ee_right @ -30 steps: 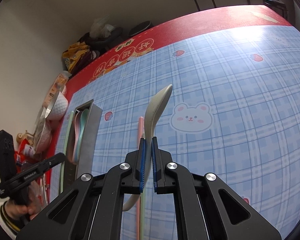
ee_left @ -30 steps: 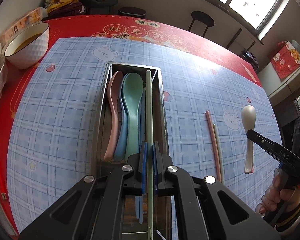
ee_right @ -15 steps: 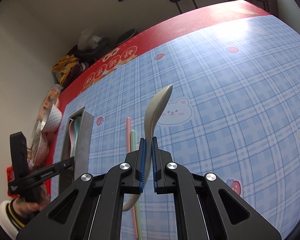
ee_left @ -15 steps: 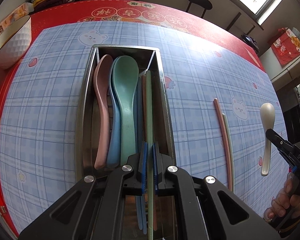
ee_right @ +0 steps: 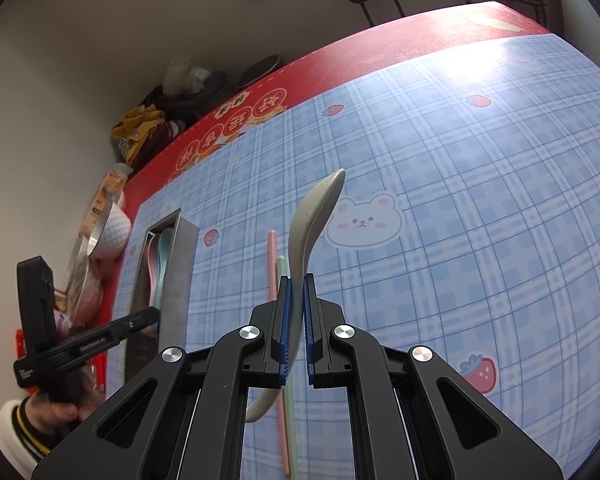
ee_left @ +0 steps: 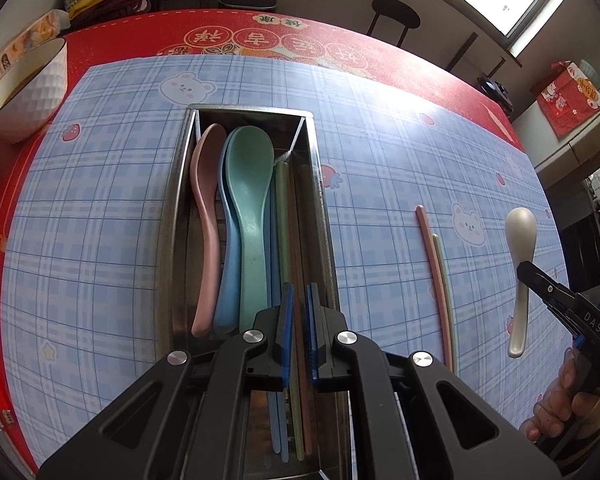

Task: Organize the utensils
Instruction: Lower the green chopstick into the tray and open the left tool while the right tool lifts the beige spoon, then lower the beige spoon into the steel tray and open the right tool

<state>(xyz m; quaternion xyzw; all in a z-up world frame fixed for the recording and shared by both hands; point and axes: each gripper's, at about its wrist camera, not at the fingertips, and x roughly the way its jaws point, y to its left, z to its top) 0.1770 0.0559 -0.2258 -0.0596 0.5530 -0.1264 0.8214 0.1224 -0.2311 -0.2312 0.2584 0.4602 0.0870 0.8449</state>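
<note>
Right hand-held gripper [ee_right: 296,320] pinches a speckled beige spoon [ee_right: 314,220] (handle curved).

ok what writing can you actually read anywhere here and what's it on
"DAS": right gripper, on its finger.
"GenRobot.AI": left gripper, on its finger; small, fairly sure.
Chinese characters in round medallions: red tablecloth, upside down in the left view; not readable to me.
Print on carton by the bowl: too blurred.
</note>
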